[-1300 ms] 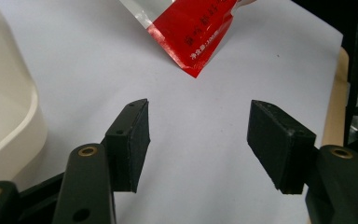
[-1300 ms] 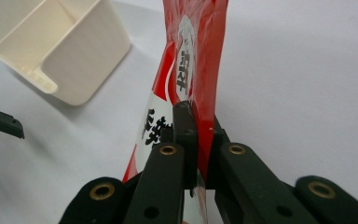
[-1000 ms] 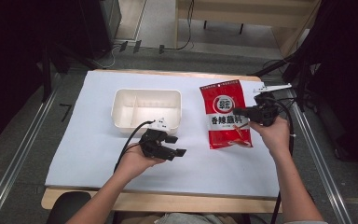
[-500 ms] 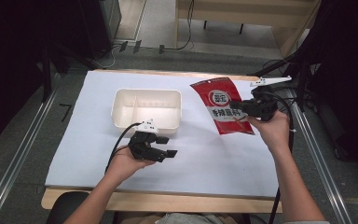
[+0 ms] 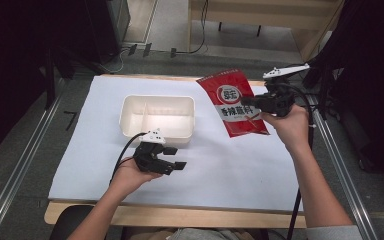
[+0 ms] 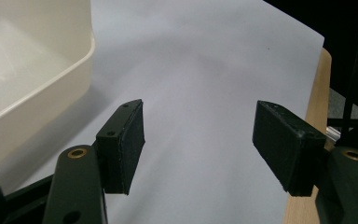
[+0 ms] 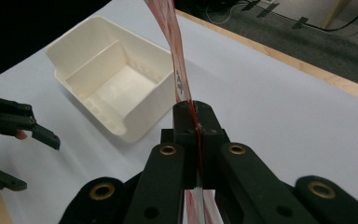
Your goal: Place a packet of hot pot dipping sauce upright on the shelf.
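Nearest the person, the left hand (image 5: 125, 175) is resting on the white sheet (image 5: 230, 170) that is covering the wooden table (image 5: 180, 216), holding the left gripper (image 5: 172, 160) just in front of the tray. Its jaws are standing spread wide with nothing between them (in the left gripper view, bare sheet is showing in the gap, with the table's edge beyond the far jaw). A black cable (image 5: 125, 150) is looping back from this gripper toward the forearm.

Just beyond it, the cream tray (image 5: 130, 131) is sitting on the sheet, open side up, with a divider (image 7: 95, 63) splitting it into two compartments; both are looking empty.

To the right of the tray, the right hand (image 5: 292, 127) is holding the right gripper (image 5: 252, 102) above the sheet. Its jaws are pressed together on the edge of the red snack packet (image 5: 235, 102), pinching it. The packet is hanging lifted off the table, tilted, printed face toward the high camera, near the tray's right end and not touching it.

Farthest off, a grey floor (image 5: 180, 30) with dark cables is lying behind the table.
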Demonstrator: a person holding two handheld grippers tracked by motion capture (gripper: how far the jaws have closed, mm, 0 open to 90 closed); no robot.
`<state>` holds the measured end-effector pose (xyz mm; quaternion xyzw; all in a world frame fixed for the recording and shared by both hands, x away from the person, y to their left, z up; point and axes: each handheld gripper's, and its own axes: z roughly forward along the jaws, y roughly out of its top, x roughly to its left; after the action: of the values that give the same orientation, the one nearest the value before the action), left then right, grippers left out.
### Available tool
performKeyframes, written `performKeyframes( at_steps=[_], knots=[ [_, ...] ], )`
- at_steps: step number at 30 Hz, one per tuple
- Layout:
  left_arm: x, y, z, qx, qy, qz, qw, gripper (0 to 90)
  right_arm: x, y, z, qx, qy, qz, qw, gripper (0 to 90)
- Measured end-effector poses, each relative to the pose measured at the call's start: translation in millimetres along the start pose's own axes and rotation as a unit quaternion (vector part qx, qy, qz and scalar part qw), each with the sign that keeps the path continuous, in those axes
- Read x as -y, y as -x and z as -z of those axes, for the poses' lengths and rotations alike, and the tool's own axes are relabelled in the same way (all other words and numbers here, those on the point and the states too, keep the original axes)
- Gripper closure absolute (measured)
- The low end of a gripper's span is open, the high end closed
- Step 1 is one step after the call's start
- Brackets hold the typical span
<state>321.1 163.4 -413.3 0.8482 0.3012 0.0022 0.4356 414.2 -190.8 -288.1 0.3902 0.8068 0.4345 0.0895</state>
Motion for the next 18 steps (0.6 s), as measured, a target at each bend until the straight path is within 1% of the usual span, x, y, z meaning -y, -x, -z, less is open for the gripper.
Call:
performKeyframes(
  at_steps=[1, 3, 5, 7, 8, 12, 13, 14, 15, 16, 17, 18],
  knots=[
    [0.8, -0.4, 0.2, 0.003, 0.005, 0.001, 1.0000, 34.8, -3.3, -1.2, -0.3, -0.004, 0.001, -0.001, 1.0000, 90.0],
    [1.6, -0.7, 1.6, 0.004, 0.005, 0.000, 1.0000, 34.7, -13.1, -4.5, -1.3, -0.011, 0.005, 0.001, 0.9999, 90.0],
    [2.6, -0.6, 2.4, 0.000, 0.006, 0.002, 1.0000, 34.6, -15.7, -5.2, -1.6, -0.013, 0.006, 0.003, 0.9999, 90.0],
    [3.3, -0.7, 3.3, -0.001, 0.007, 0.006, 1.0000, 34.7, -26.7, -9.9, -3.4, -0.014, 0.007, 0.007, 0.9998, 90.0],
    [3.3, -0.7, 3.3, -0.001, 0.007, 0.006, 1.0000, 34.7, -26.7, -9.9, -3.4, -0.014, 0.007, 0.007, 0.9998, 90.0],
    [3.7, -0.6, 4.8, 0.006, 0.007, 0.008, 0.9999, 34.6, -39.9, -14.0, -5.5, -0.016, 0.009, 0.008, 0.9998, 90.0],
    [4.1, -0.5, 4.5, 0.010, 0.012, 0.010, 0.9998, 34.5, -43.2, -14.9, -5.8, -0.016, 0.011, 0.008, 0.9998, 90.0],
    [4.0, -0.5, 5.1, 0.013, 0.008, 0.011, 0.9998, 34.4, -46.4, -15.8, -6.2, -0.017, 0.014, 0.010, 0.9997, 90.0],
    [4.3, -0.5, 4.9, 0.016, 0.010, 0.012, 0.9997, 34.4, -52.7, -18.4, -7.0, -0.019, 0.016, 0.013, 0.9996, 90.0],
    [4.3, -0.4, 5.3, 0.014, 0.009, 0.010, 0.9998, 34.4, -52.7, -18.4, -7.0, -0.019, 0.016, 0.013, 0.9996, 90.0],
    [4.4, -0.6, 5.4, 0.014, 0.012, 0.007, 0.9998, 34.4, -58.7, -21.8, -8.5, -0.019, 0.016, 0.015, 0.9996, 90.0],
    [4.4, -0.7, 5.6, 0.013, 0.012, 0.008, 0.9998, 34.4, -60.9, -23.1, -9.4, -0.019, 0.016, 0.017, 0.9995, 90.0]
  ],
)
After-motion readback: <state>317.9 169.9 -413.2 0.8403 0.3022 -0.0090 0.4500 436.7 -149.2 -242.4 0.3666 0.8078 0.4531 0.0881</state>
